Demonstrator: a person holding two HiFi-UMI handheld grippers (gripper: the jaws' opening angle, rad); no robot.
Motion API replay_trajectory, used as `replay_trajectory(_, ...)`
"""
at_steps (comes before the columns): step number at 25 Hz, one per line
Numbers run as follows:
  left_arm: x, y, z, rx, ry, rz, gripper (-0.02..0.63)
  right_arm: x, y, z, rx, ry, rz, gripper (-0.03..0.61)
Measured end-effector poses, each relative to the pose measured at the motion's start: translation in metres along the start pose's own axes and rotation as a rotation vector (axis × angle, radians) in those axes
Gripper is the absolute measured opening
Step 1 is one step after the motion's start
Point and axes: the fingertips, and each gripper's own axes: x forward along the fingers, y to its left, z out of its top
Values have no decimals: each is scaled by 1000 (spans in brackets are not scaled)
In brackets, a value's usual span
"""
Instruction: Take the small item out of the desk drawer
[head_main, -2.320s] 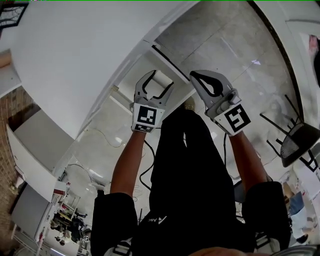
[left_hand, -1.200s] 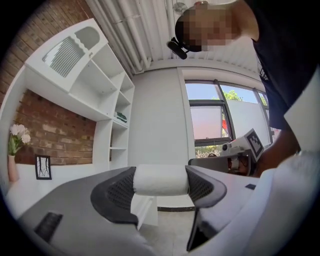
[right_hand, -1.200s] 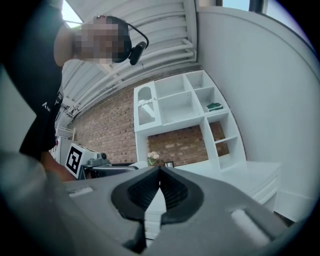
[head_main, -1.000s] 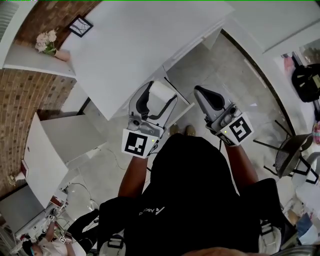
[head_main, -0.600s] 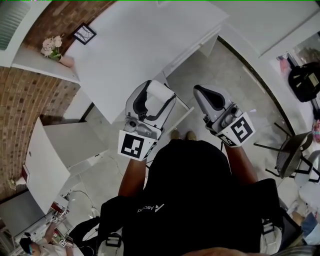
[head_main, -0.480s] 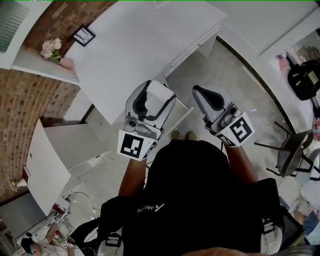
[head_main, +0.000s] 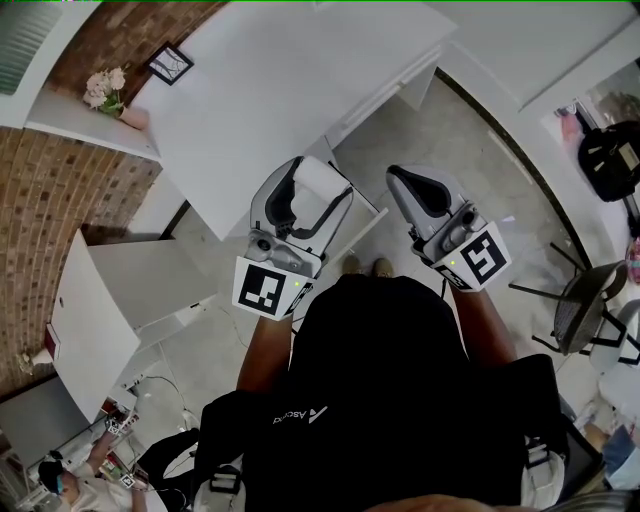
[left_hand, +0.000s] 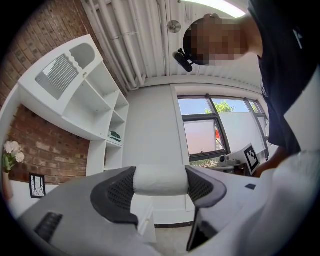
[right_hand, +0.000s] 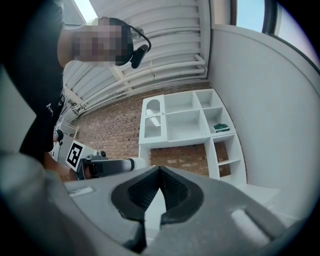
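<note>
A small white roll (head_main: 318, 186) sits crosswise between the pads of my left gripper (head_main: 312, 196), held in the air just off the near edge of the white desk (head_main: 290, 90). In the left gripper view the white roll (left_hand: 161, 180) spans the gap between the dark ribbed pads (left_hand: 116, 194). My right gripper (head_main: 418, 190) hovers beside it, to the right, over the floor. Its jaws meet at the tips with nothing in them (right_hand: 159, 186). Under the desk edge, what looks like the pulled-out drawer (head_main: 362, 228) shows between the two grippers.
A vase of flowers (head_main: 108, 92) and a small picture frame (head_main: 168, 64) stand at the desk's far left by the brick wall. A low white cabinet (head_main: 110, 320) lies left, a black chair (head_main: 585, 300) right. White wall shelves (right_hand: 185, 130) hang on the brick.
The head view swung early on to take in the desk top and brick wall. Over the last second both grippers keep their places and the left one keeps the roll.
</note>
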Motion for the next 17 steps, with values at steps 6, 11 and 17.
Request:
replay_trajectory(6, -9, -1, 0, -3, -8, 10, 291, -3, 5, 0, -3, 0, 11, 0)
replay_trajectory(11, -13, -7, 1, -2, -1, 11, 291, -6, 11, -1, 7, 15, 20, 0)
replay_trajectory(17, -17, -6, 1, 6, 7, 15, 291, -6, 14, 1, -12, 0, 27, 0)
